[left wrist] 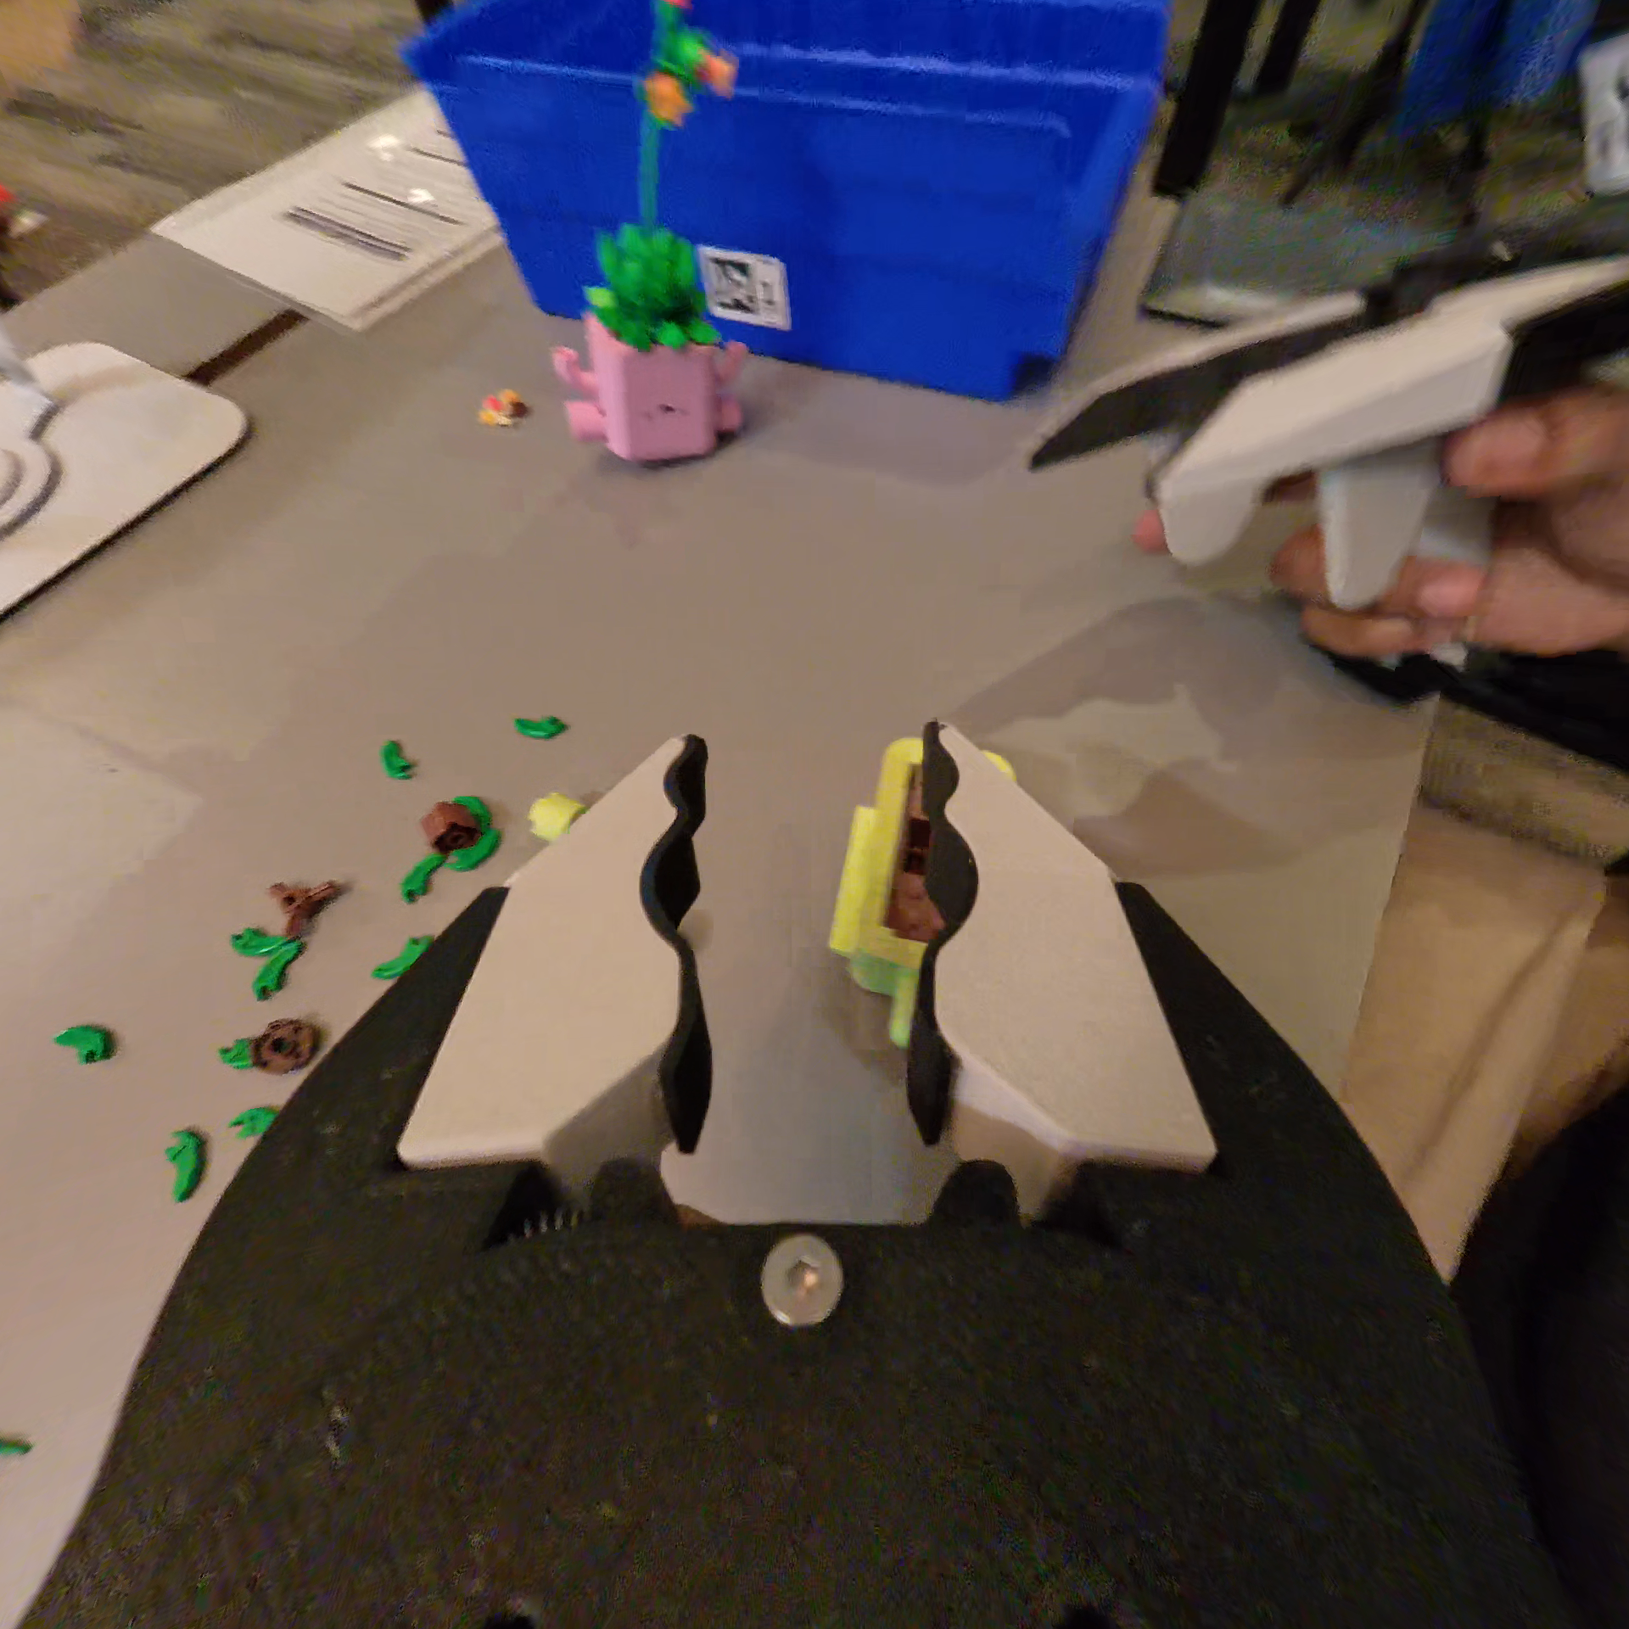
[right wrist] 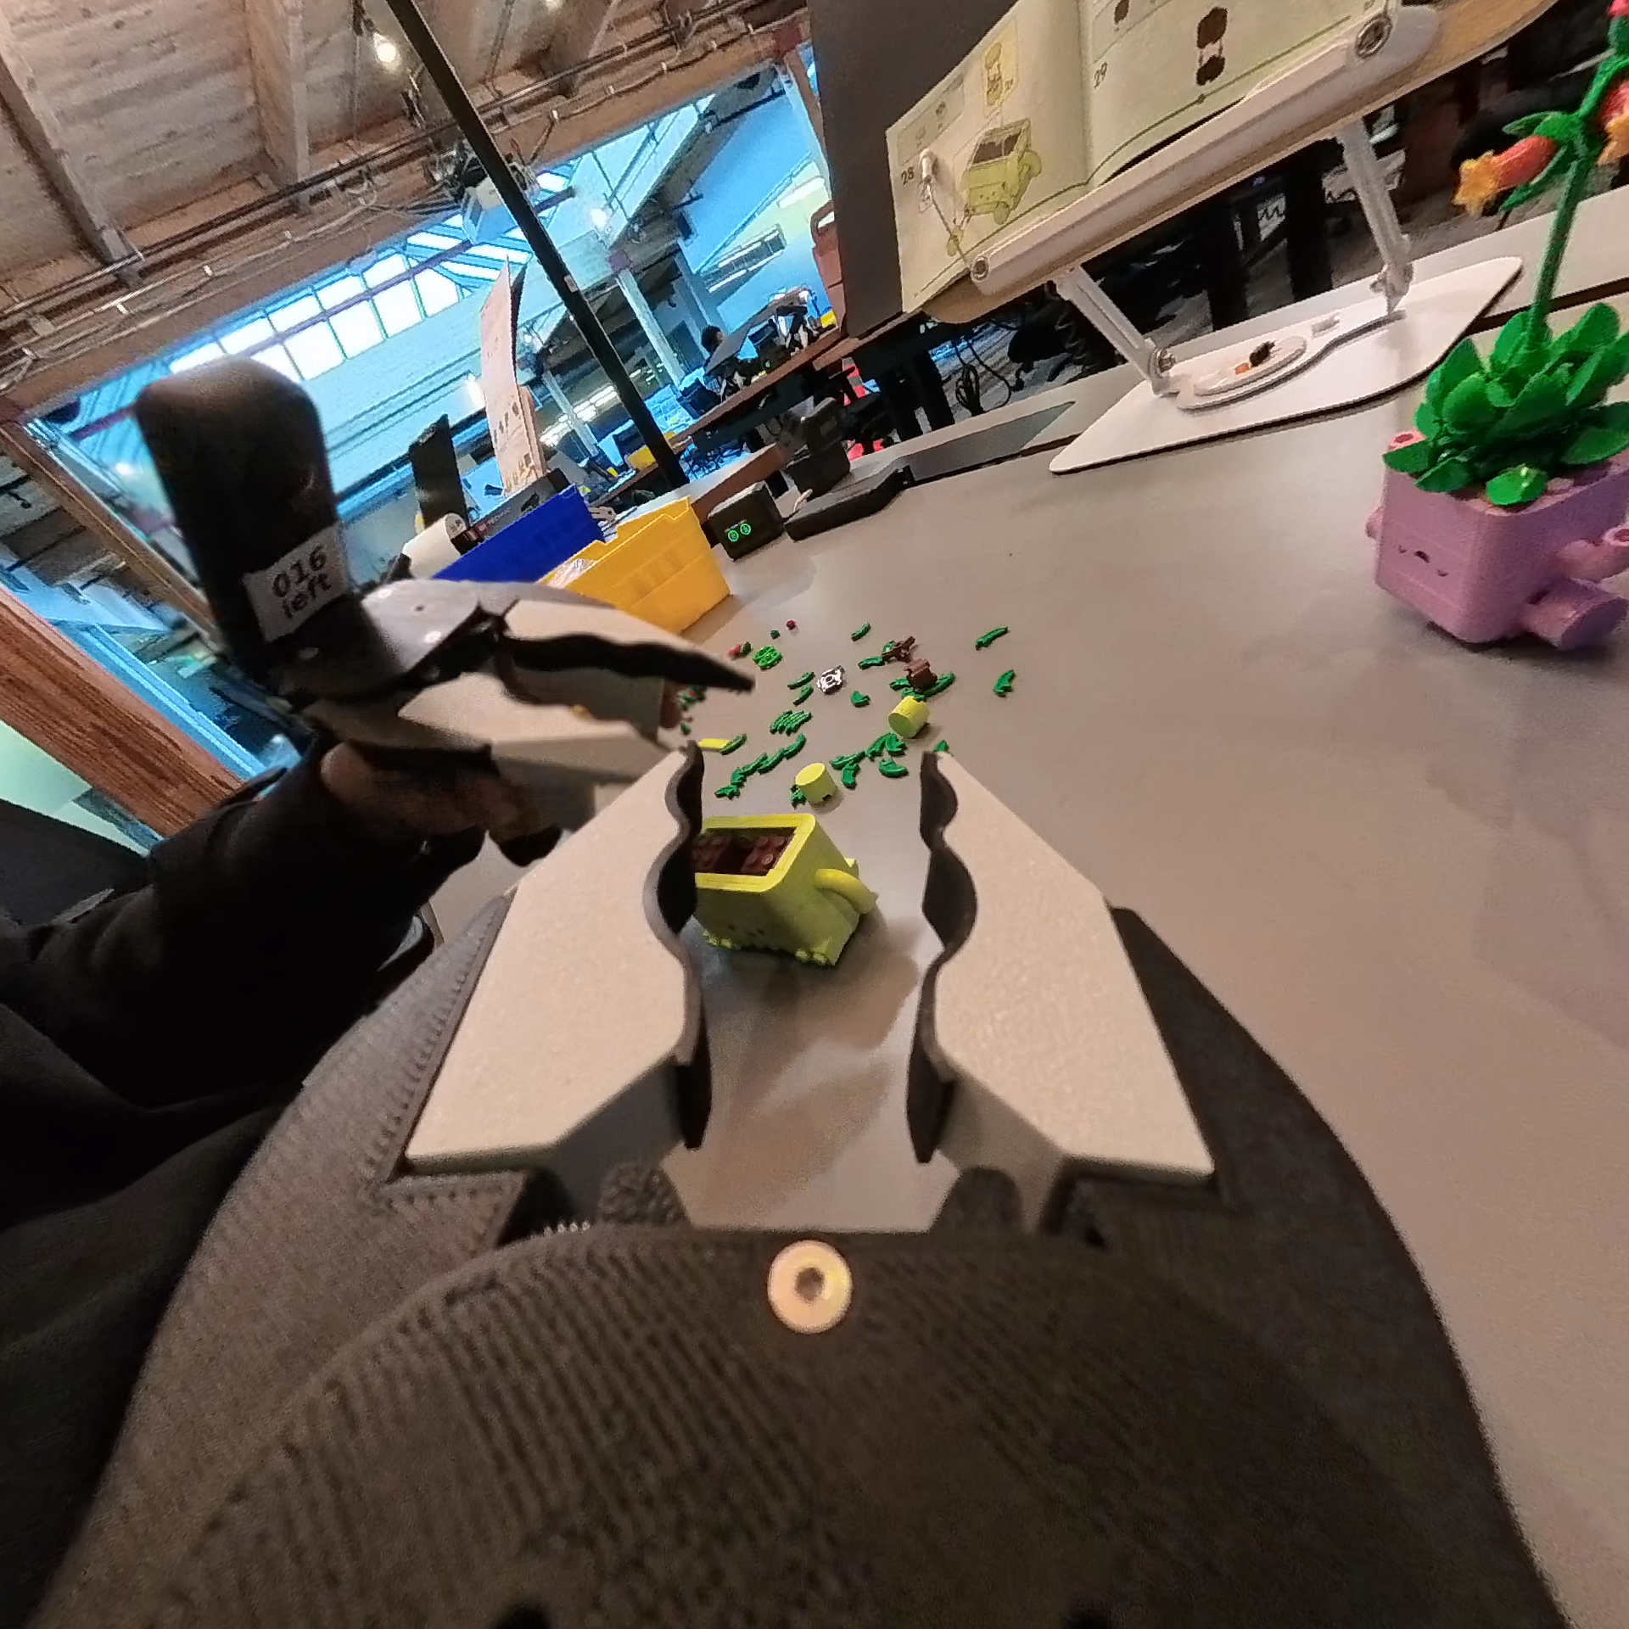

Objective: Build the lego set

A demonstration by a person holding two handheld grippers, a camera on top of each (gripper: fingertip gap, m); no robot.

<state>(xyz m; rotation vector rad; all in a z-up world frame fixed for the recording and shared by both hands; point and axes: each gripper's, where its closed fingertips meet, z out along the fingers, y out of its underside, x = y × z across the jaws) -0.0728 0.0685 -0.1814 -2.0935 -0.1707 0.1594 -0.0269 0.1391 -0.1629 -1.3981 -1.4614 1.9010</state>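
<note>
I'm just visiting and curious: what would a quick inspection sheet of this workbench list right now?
Surface: grey tabletop, matte.
Job's things: small lime-green brick pot with brown bricks inside, standing alone; finished pink brick pot with green plant; open instruction booklet on a white stand.
Clutter: scattered green leaf pieces, small brown pieces.
Grippers: left gripper jaws open, empty; right gripper jaws open, empty.
Cables: nothing seen.
Surroundings: blue plastic bin, yellow plastic bin.

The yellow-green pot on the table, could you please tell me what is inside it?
Dark reddish-brown bricks fill the top of the yellow-green pot, their studs showing just below its rim. Whatever lies beneath them is hidden by the pot's walls.
</note>
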